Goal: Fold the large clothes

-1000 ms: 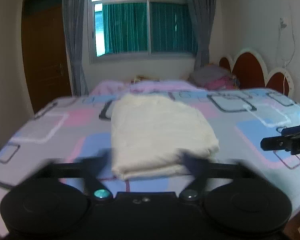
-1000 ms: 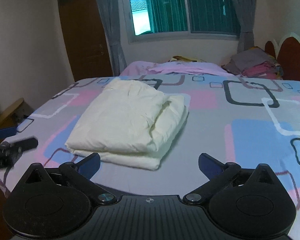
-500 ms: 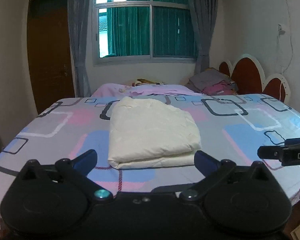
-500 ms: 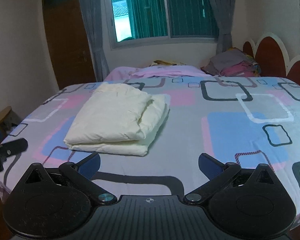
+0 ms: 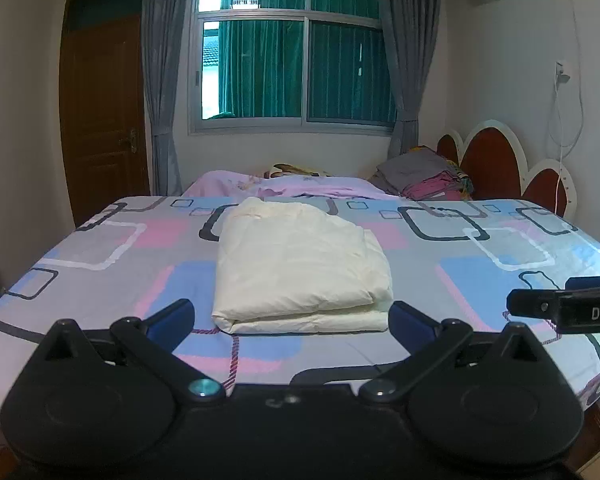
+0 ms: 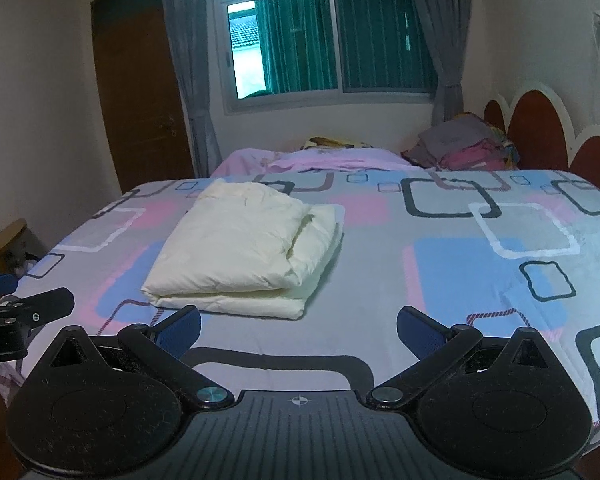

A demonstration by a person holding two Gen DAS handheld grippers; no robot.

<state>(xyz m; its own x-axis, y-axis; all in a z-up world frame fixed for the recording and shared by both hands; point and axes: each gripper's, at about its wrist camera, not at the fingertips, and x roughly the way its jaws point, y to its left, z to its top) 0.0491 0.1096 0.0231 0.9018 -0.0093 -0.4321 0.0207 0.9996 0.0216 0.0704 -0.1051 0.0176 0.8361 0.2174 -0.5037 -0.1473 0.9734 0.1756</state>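
Observation:
A cream garment (image 5: 300, 268) lies folded into a thick rectangle on the patterned bed sheet (image 5: 100, 264). In the right wrist view the same cream garment (image 6: 244, 248) sits left of centre. My left gripper (image 5: 290, 320) is open, its blue pads wide apart just short of the fold's near edge, with nothing between them. My right gripper (image 6: 298, 328) is open too, over the sheet to the right of the garment, holding nothing. Each gripper shows at the edge of the other's view: the right gripper (image 5: 564, 308) and the left gripper (image 6: 24, 312).
A pile of folded clothes (image 5: 424, 178) rests by the red headboard (image 5: 496, 168) at the far right. A pink blanket (image 5: 284, 188) lies along the far side under the window (image 5: 292, 64). A brown door (image 5: 100, 120) stands at the left.
Both grippers have pulled back from the folded garment, which now looks smaller and farther away. The left gripper's fingers, blurred a second ago, now stand wide apart.

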